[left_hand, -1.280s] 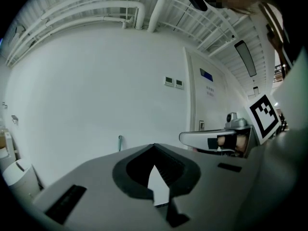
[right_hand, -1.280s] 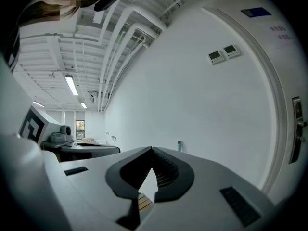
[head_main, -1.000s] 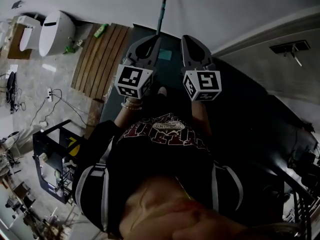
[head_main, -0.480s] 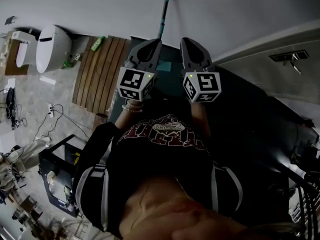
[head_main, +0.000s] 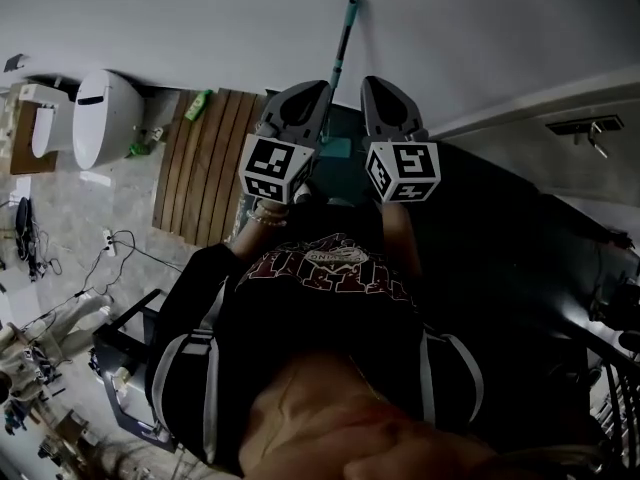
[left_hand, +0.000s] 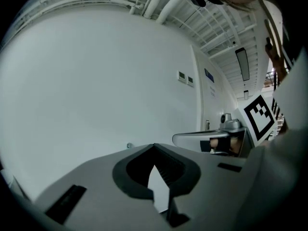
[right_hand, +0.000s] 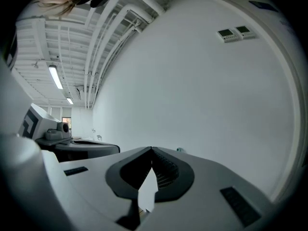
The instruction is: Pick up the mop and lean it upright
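The mop stands upright, its teal handle [head_main: 343,38] leaning on the white wall and its teal head [head_main: 335,148] down on the dark floor mat [head_main: 480,218]. My left gripper [head_main: 316,90] and right gripper [head_main: 371,84] are held side by side in front of it, one on each side of the handle, apart from it. Both are shut with nothing between the jaws. In the left gripper view the shut left gripper [left_hand: 154,146] faces the bare wall, with the right gripper [left_hand: 207,139] beside it. The right gripper view shows the shut right gripper [right_hand: 152,149] and the same wall.
A white toilet [head_main: 95,118] stands at the left by the wall. A wooden slatted mat [head_main: 205,163] with a green bottle [head_main: 198,103] lies between it and the dark mat. Cables [head_main: 110,243] and a black cart [head_main: 130,368] are at the lower left.
Both grippers and the head view have shifted along the floor together. The top of the mop handle has come into view against the wall. Both grippers stayed shut and empty.
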